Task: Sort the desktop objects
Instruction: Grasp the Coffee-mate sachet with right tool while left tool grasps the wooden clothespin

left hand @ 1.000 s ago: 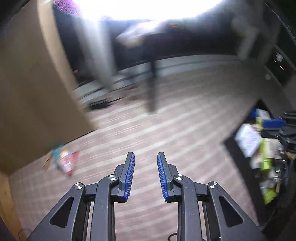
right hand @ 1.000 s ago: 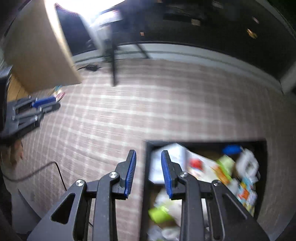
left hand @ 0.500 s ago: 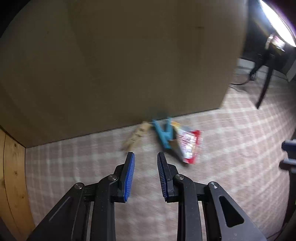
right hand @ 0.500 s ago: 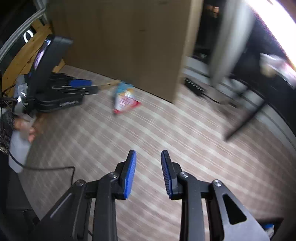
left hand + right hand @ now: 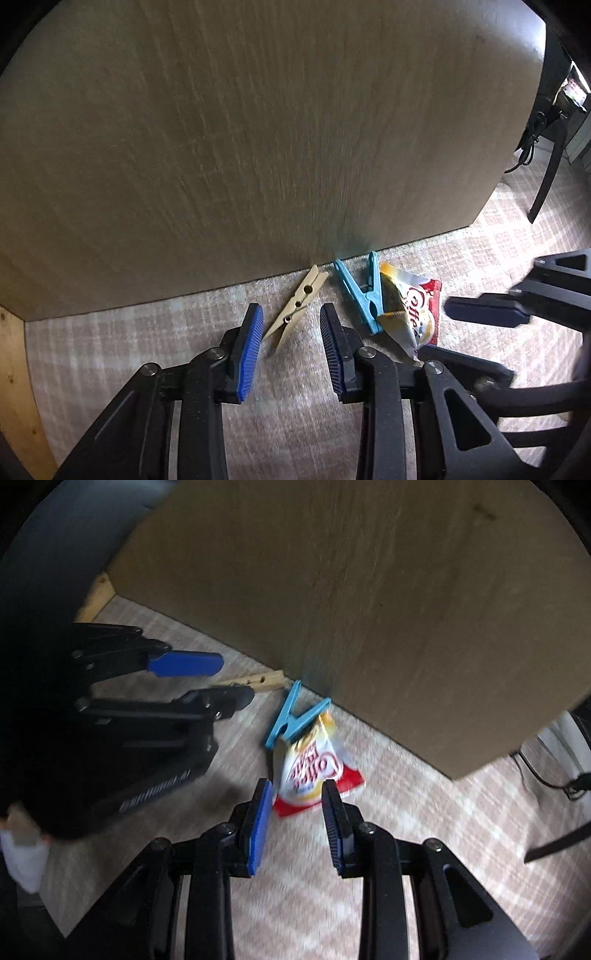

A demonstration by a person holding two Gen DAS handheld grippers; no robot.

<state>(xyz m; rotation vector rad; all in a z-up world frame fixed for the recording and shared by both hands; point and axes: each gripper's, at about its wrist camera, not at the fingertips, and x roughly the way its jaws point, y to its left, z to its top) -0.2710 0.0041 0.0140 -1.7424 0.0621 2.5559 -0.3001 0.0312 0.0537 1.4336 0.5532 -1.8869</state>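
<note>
Lettering on the red, white and yellow sachet (image 5: 314,771) reads "Coffee" — the smaller print is too blurred to make out. It lies on the checked tabletop (image 5: 147,332) at the foot of a wooden panel (image 5: 258,129), partly under a blue clothespin (image 5: 364,295), beside a wooden clothespin (image 5: 297,306). The left tool (image 5: 291,350) is opening, nothing gripped; the right tool (image 5: 297,827) stands apart over the sachet — empty.
</note>
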